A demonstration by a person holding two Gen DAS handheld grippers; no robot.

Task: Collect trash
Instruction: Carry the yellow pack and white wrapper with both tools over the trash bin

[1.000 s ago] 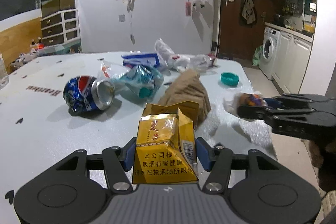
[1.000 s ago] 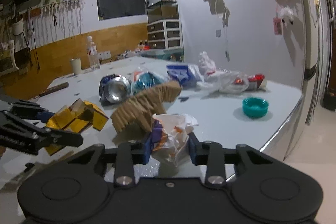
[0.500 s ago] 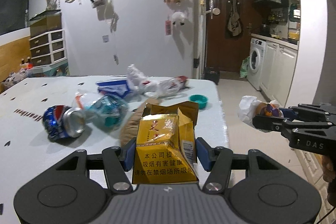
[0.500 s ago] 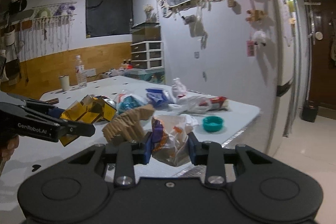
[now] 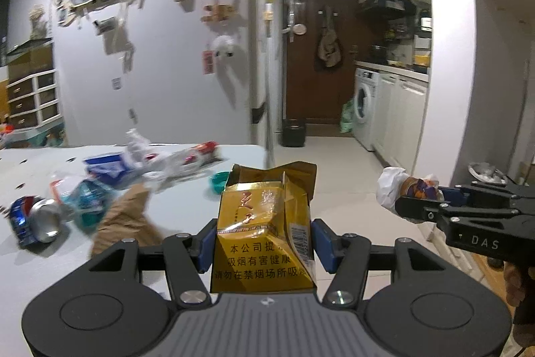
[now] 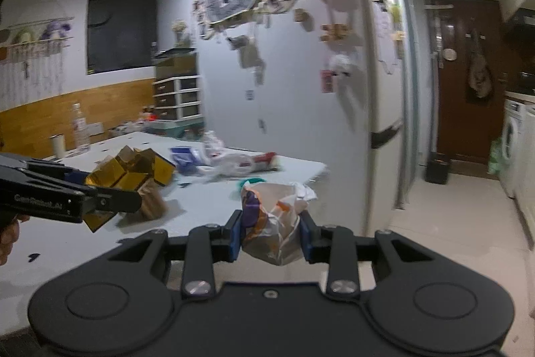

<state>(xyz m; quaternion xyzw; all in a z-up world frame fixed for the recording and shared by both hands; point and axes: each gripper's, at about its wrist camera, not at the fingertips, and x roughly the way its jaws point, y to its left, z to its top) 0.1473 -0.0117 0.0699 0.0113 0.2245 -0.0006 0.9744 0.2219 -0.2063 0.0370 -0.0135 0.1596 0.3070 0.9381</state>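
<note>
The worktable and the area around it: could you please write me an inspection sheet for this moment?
Surface: white table, litter across its far half.
Job's things: torn yellow cigarette pack and crumpled white-and-orange wrapper, both lifted off the table.
Clutter: crushed blue cola can, teal snack bag, brown paper piece, blue packet, clear plastic bag, teal cap.
Grippers: left gripper shut on the pack; right gripper shut on the wrapper.
Cables: nothing seen.
Surroundings: decorated white wall, brown door, washing machine.

Black claw (image 5: 264, 243) linkages, blue pads (image 5: 204, 245), silver screws.
</note>
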